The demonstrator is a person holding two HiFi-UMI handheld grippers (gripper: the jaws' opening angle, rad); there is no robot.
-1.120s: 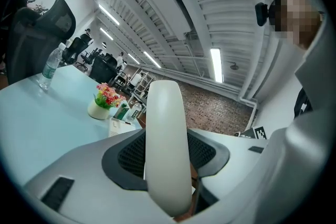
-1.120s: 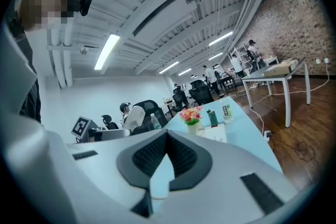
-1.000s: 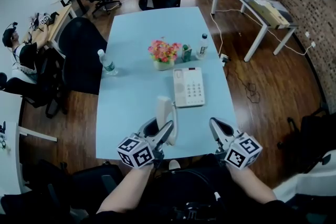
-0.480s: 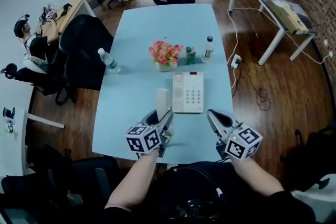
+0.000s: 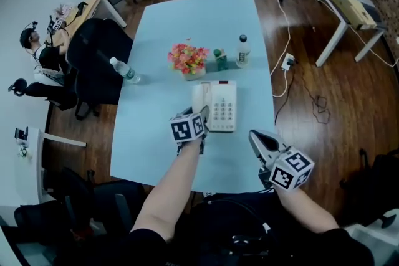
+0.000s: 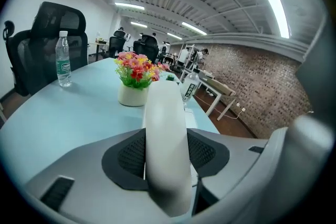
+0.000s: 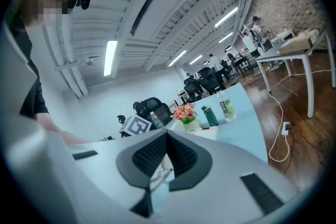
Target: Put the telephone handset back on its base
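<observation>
The white telephone base [image 5: 224, 106] lies on the light blue table [image 5: 156, 152], past its middle. My left gripper [image 5: 201, 114] is shut on the white handset [image 5: 199, 97], which is at the base's left side; I cannot tell whether it touches the cradle. In the left gripper view the handset [image 6: 167, 144] stands upright between the dark pads and runs forward towards the flowers. My right gripper [image 5: 254, 136] hovers near the table's front right, its jaws shut with nothing in them. The right gripper view looks past its closed tips [image 7: 166, 134] to the base [image 7: 203, 131].
Behind the base stand a pot of pink flowers [image 5: 186, 60], a small green bottle [image 5: 220, 60] and a water bottle [image 5: 242, 50]. Another water bottle [image 5: 124, 70] stands near the left edge, beside a black chair [image 5: 93, 59]. A cable trails on the floor to the right.
My left gripper has carried the handset forward from near the table's front edge to the base's left side. The right gripper has stayed about where it was.
</observation>
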